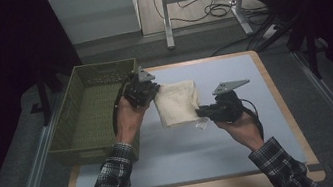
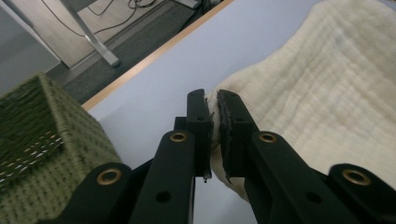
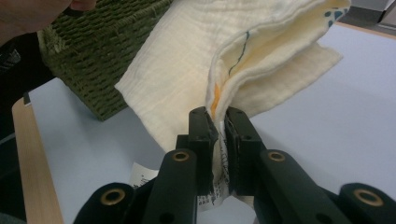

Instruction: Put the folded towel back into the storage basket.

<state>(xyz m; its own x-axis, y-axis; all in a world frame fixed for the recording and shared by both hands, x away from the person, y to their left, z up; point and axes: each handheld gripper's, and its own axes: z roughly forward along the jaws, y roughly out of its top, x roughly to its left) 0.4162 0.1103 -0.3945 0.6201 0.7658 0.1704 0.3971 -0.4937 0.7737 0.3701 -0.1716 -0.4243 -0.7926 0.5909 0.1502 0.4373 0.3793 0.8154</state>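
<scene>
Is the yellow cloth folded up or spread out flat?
Folded. The cream cloth shows stacked layers at its edge in the right gripper view, pinched between both hand-held grippers.

Pale blue table [image 1: 222,140], green basket [image 1: 87,111] on it

Lighting, high view: dim overall; your surface [image 1: 240,127] reads as the brightest patch, with both side margins falling to near black. Floor beyond the far edge is moderately lit. Detail soft and low in contrast. The 2 gripper views: brighter, evenly lit, no glare; cloth [image 2: 336,93] weave crisp, black fingers [image 3: 203,135] nearest your lens slightly soft, basket [image 2: 42,135] corner blurred.
</scene>
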